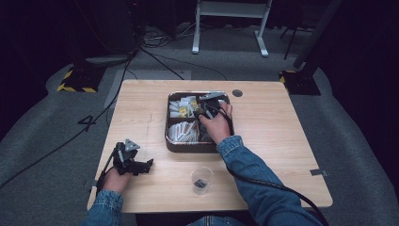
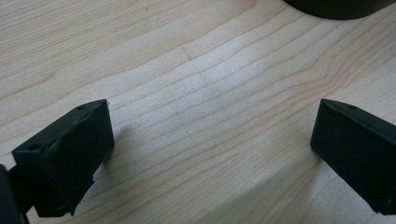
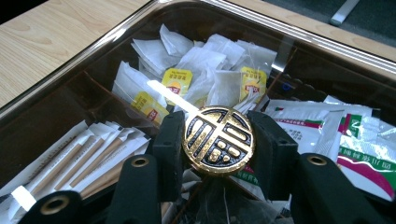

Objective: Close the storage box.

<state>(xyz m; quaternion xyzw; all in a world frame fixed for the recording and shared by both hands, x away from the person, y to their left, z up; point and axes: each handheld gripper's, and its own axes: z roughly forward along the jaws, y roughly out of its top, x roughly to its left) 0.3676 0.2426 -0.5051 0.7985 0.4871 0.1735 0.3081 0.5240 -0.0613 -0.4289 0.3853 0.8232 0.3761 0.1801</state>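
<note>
Right jaws: my right gripper point(image 3: 218, 140) is closed partway on the round gold-and-black knob point(image 3: 218, 141), one black pad pressed to each side of it.
Knob: a domed metal disc with a raised gold pattern on black; it seems to sit on a clear glass lid point(image 3: 289, 46) over the tray point(image 1: 168, 123), since reflections streak across the contents. I judge the knob is the lid's handle, hence the grip by its rim.
Tray: dark, square, divided into compartments; it stands mid-worktop point(image 1: 277, 127), beyond the clear cup point(image 1: 202, 180).
Contents: white paper tea bags point(image 3: 205, 70) with yellow tags at the far side, slim paper sticks point(image 3: 88, 154) nearer, glossy green-and-white sachets point(image 3: 355, 140) beside them.
Left jaws: my left gripper point(image 2: 210, 154) is wide open, holding nothing, resting low over pale wood grain, apparently parked clear.
</note>
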